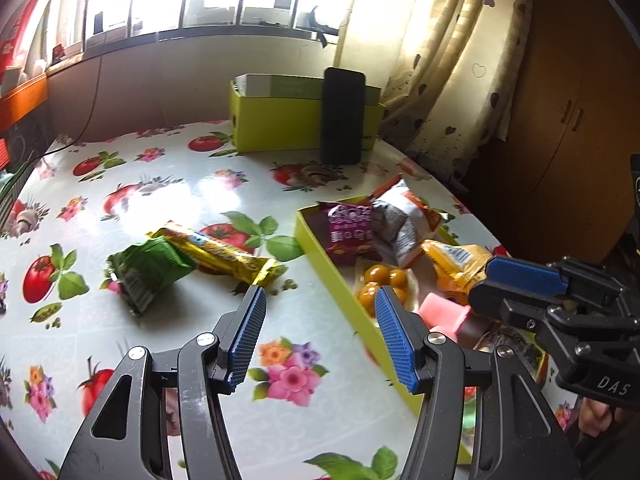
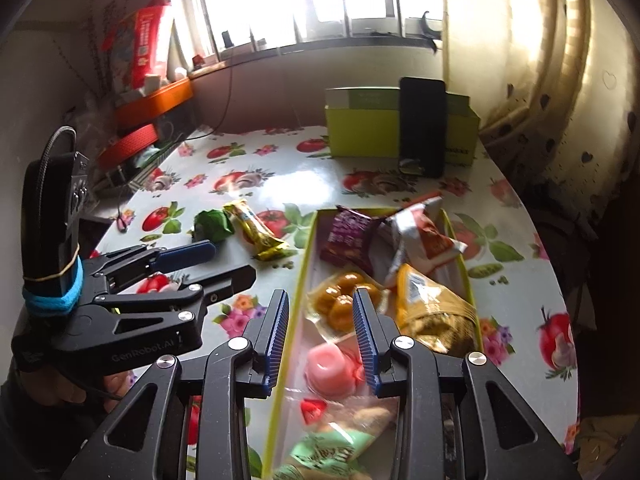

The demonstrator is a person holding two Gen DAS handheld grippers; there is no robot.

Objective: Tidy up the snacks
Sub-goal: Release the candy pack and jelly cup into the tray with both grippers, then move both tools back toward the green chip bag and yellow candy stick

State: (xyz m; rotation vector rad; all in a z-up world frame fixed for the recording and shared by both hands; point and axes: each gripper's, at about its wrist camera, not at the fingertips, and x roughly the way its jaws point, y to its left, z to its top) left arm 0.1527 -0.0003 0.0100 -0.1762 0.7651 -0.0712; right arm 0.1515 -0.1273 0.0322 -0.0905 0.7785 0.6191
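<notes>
A green packet [image 1: 148, 272] and a yellow bar packet [image 1: 224, 254] lie loose on the flowered tablecloth, left of a yellow-green tray [image 1: 332, 272]. In the tray lie a purple packet [image 1: 352, 232], a white and orange bag [image 1: 404, 220], a yellow-orange pouch [image 1: 456, 264], a pack of yellow balls [image 1: 380, 280] and a pink jelly cup [image 1: 444, 312]. My left gripper [image 1: 322, 300] hovers open over the tray's left wall, with nothing between its pads. My right gripper [image 2: 320, 296] hangs over the tray [image 2: 306, 252], its jaws narrowly apart and empty, above the yellow balls [image 2: 340, 300] and pink cup [image 2: 328, 364].
At the back of the table stands a lime-green box [image 1: 280, 128] with a black phone [image 1: 343, 116] leaning on it. A curtain [image 1: 452, 80] and a wooden cabinet [image 1: 568, 120] are to the right. An orange shelf [image 2: 156, 100] sits at the left, and the table edge curves on the right.
</notes>
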